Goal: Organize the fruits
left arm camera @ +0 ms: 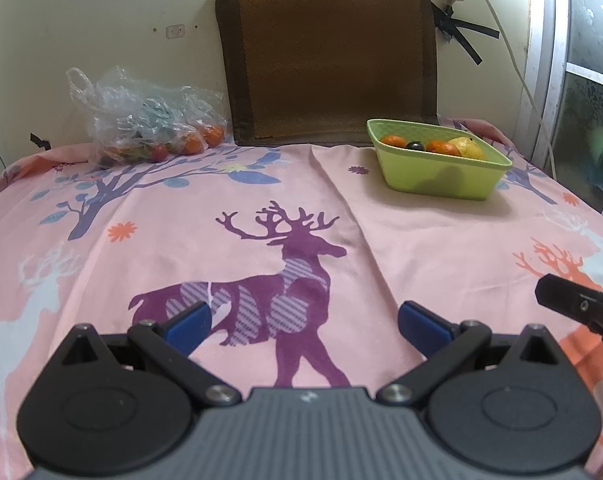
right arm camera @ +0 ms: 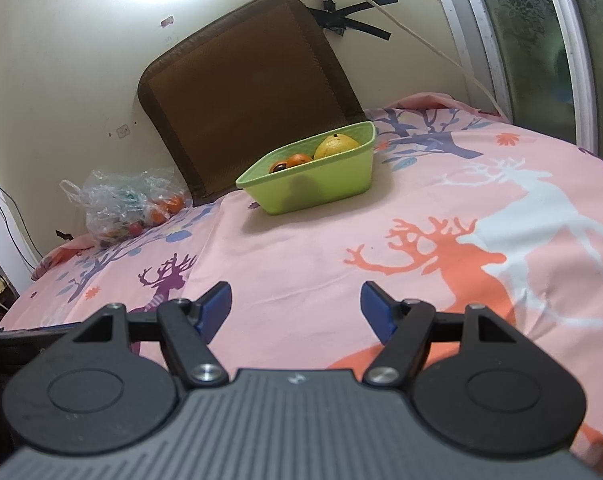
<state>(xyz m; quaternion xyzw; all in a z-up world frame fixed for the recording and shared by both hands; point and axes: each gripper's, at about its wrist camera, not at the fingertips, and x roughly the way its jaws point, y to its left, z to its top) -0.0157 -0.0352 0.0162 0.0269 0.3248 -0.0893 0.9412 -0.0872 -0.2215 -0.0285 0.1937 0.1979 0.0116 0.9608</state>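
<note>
From where I sit, my left gripper hangs over the pink deer-print sheet with its blue pads wide apart and nothing between them; under it lies the purple deer of the print. My right gripper is likewise spread wide and empty, over the orange deer on the same sheet, and its dark tip pokes into the left camera's picture at the right edge. The green basket sits on the sheet toward the far right, just in front of the brown woven cushion that leans on the wall. In the basket I see two oranges, a small dark round fruit between them, and a yellow fruit at the far right end. Well apart from it, at the far left by the wall, a clear plastic bag lies crumpled on the sheet, with more fruit inside: orange ones at its right side and a small red one lower down. Both grippers are well short of the basket and the bag.
</note>
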